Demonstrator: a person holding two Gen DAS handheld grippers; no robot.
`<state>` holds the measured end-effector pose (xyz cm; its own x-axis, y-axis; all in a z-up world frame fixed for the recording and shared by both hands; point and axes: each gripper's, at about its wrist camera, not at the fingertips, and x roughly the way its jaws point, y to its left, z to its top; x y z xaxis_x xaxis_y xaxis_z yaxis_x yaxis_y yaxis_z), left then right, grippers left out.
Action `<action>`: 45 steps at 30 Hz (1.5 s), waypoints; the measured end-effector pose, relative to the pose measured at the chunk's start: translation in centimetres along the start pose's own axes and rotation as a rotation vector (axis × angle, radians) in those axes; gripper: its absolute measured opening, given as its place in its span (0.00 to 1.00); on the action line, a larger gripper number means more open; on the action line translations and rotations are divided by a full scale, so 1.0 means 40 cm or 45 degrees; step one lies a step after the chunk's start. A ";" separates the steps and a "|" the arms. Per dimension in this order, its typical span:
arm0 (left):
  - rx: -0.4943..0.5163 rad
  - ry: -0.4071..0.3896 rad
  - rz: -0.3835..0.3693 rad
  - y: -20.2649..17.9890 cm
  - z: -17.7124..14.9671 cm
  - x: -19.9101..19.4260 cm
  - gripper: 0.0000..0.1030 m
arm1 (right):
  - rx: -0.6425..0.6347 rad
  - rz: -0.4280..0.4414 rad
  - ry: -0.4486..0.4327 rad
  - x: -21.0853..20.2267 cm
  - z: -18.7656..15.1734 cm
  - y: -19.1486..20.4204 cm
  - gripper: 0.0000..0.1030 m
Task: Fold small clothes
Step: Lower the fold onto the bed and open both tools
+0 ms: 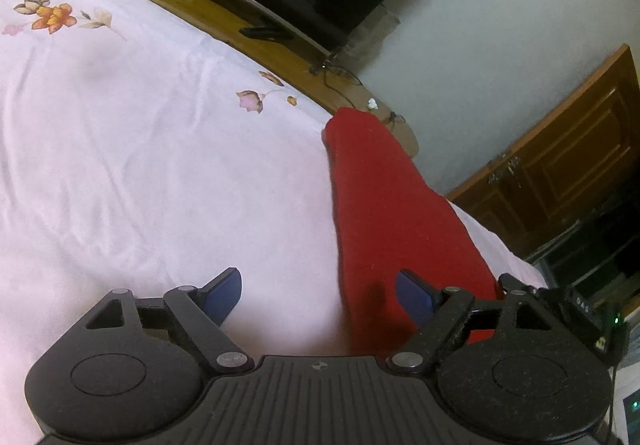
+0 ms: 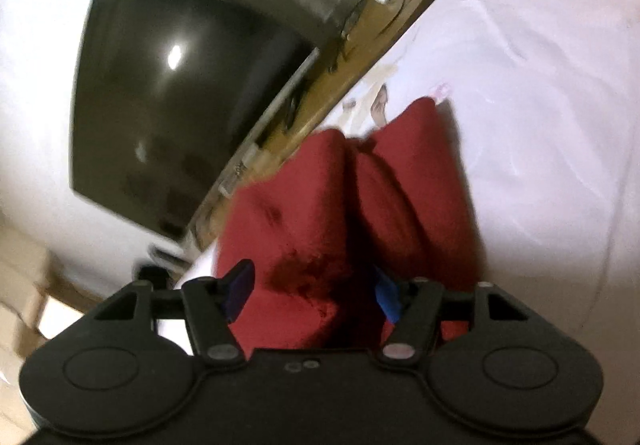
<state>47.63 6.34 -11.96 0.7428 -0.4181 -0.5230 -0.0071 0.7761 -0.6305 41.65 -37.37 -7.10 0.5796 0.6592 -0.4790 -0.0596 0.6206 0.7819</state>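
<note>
With jaws spread wide, the left gripper (image 1: 318, 295) and right gripper (image 2: 310, 291) each straddle an edge of the red garment (image 1: 384, 205) lying on the bed (image 1: 140, 149) (blurred right view), probably ready to pinch it for folding.

The near end of the red garment (image 1: 400, 213) is hidden beneath the left gripper (image 1: 318, 295). In the motion-blurred right wrist view, red cloth folds (image 2: 320, 213) disappear under the right gripper (image 2: 312, 291).
</note>
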 end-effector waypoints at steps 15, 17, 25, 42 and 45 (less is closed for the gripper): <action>0.115 0.073 0.037 -0.054 0.076 0.120 0.81 | -0.216 0.020 0.133 0.076 0.015 0.041 0.21; 0.151 0.079 0.064 -0.073 0.087 0.132 0.81 | -0.331 -0.028 0.121 0.075 0.003 0.075 0.17; 0.294 0.026 0.014 -0.185 0.088 0.127 0.81 | -0.573 -0.027 -0.061 -0.052 -0.010 0.200 0.16; 0.387 0.111 0.148 -0.218 0.050 0.223 0.86 | -0.277 -0.199 -0.062 -0.041 -0.035 -0.008 0.15; 0.403 0.109 0.153 -0.222 0.060 0.208 0.86 | -0.284 -0.222 -0.085 -0.044 -0.040 0.010 0.19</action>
<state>55.46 -2.91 -9.33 0.6901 -0.3427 -0.6374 0.1269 0.9244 -0.3597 39.32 -37.62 -6.59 0.6485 0.5095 -0.5655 -0.1275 0.8051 0.5792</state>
